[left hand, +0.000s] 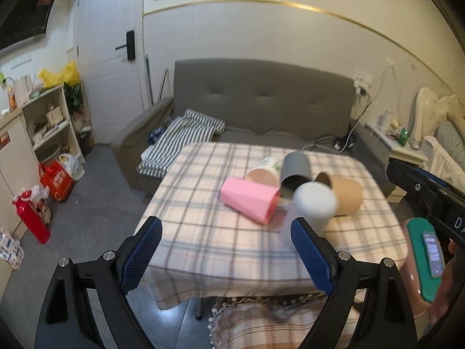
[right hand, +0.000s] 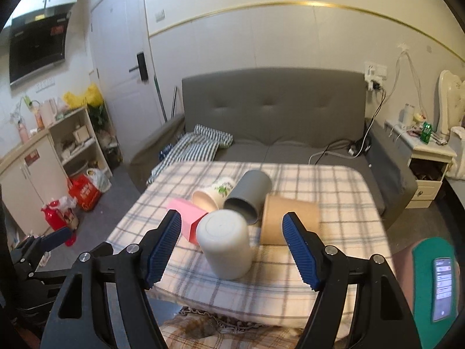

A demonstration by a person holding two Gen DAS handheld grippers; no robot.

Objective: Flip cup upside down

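1. At the tabletop's left side, about 9 o'clock in the cluster, a pink cup lies on its side, close to the white cup. A careless sweep by the right gripper's left finger could knock it toward the edge.
2. At the centre, the white cup appears to stand base-up, tilted slightly and blurred. It sits between the spread jaws of the right gripper, untouched by either pad. If it is not yet settled, it may topple.
3. Behind it, at 12 o'clock, a printed cup and a grey cup lie on their sides and could roll if bumped.
4. At 2 o'clock a brown cup lies beside the right finger; closing there risks pinching the wrong cup.
5. Seen from the left wrist, the left gripper hangs with jaws apart over the near edge, holding nothing.
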